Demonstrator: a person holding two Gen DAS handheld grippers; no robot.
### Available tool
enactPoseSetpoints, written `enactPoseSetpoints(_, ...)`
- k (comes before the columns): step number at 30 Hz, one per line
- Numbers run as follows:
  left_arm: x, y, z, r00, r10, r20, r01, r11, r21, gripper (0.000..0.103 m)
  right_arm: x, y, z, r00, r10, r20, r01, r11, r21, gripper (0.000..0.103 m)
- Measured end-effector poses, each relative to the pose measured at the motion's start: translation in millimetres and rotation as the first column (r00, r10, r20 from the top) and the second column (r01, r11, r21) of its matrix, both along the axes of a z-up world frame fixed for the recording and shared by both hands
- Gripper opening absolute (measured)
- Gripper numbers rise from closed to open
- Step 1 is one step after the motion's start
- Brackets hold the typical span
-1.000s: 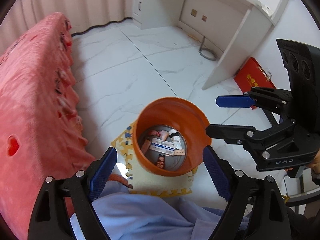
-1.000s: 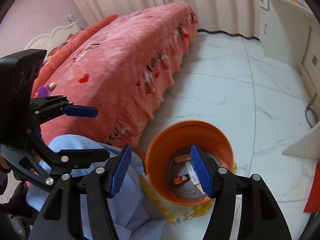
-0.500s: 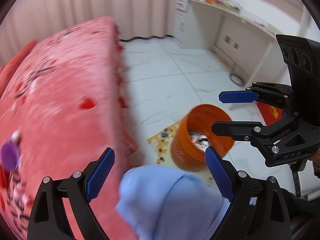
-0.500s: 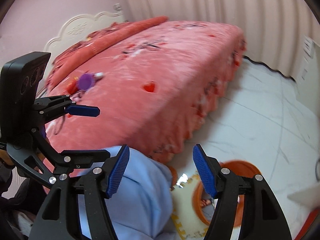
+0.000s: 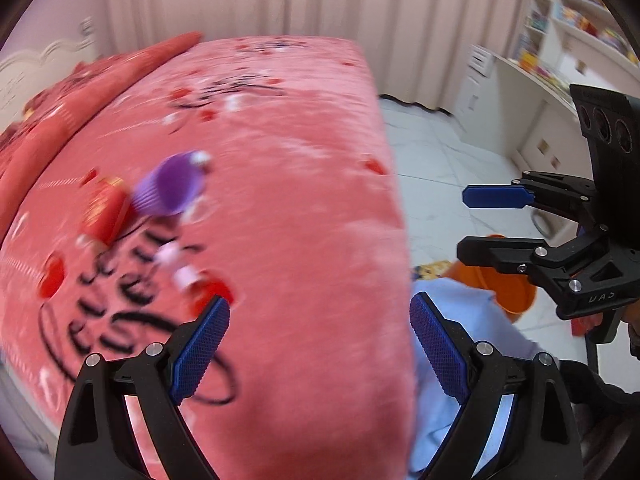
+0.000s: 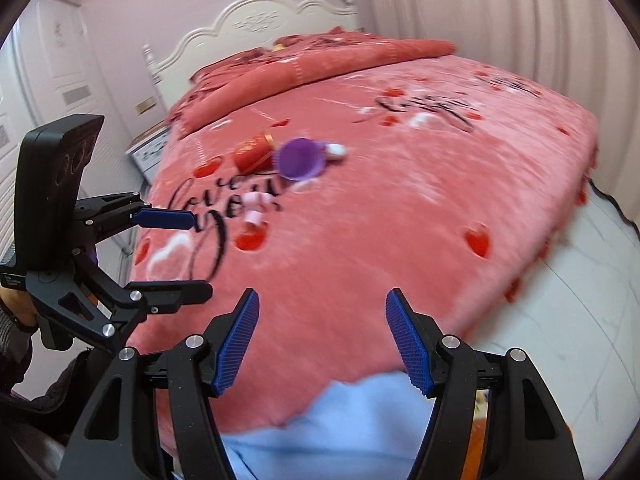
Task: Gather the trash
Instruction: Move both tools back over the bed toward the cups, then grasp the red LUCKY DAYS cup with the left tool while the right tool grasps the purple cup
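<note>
Left wrist view: the left gripper (image 5: 316, 344) and right gripper (image 6: 322, 336) are both released and carry nothing, above the pink bed (image 6: 400, 208). A purple cup (image 6: 298, 159), red box (image 6: 253, 153) and small wrappers (image 6: 256, 208) lie together on the far-left bedspread. The orange bin (image 5: 508, 286) stands on the floor, right.

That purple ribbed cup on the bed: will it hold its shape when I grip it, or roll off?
The purple cup lies on its side, so it may roll if nudged. Its thin ribbed wall looks light and probably crushable. The plush bedspread should slow any roll. Motion blur hides its material.
</note>
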State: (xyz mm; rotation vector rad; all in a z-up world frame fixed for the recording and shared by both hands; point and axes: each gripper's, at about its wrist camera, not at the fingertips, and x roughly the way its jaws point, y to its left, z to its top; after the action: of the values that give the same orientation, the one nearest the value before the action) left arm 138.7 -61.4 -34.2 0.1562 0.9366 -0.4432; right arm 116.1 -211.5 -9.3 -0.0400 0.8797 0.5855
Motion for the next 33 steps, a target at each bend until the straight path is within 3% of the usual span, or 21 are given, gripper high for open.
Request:
enactPoseSetpoints(8,25.6,75.8,-4.4,0.995,0.104,-0.009,-0.104,0.995,0.003,0.090,39.2,70.0,0.7,0.996,0.093,0.003,-0.093,0.996,-0.002,0.066)
enactPoseSetpoints(15,61.1,119.1,-5.6,0.993,0.121,0.003,-0.121,0.992,0.019,0.090,81.6,104.7,-6.3,0.990,0.142,-0.010,-0.142,0.990,0.012,0.066)
enactPoseSetpoints(23,117.1,155.2,-20.0,0.998,0.056,-0.007,-0.056,0.996,0.064,0.090,127.5,146.5,-25.3,0.982,0.185,-0.036,-0.184,0.983,0.029,0.066)
enactPoseSetpoints(33,182.3,179.6,-50.4,0.998,-0.055,-0.027,0.057,0.997,0.052,0.090,188.3,189.8,-60.3,0.978,0.195,-0.071,-0.193,0.981,0.037,0.064)
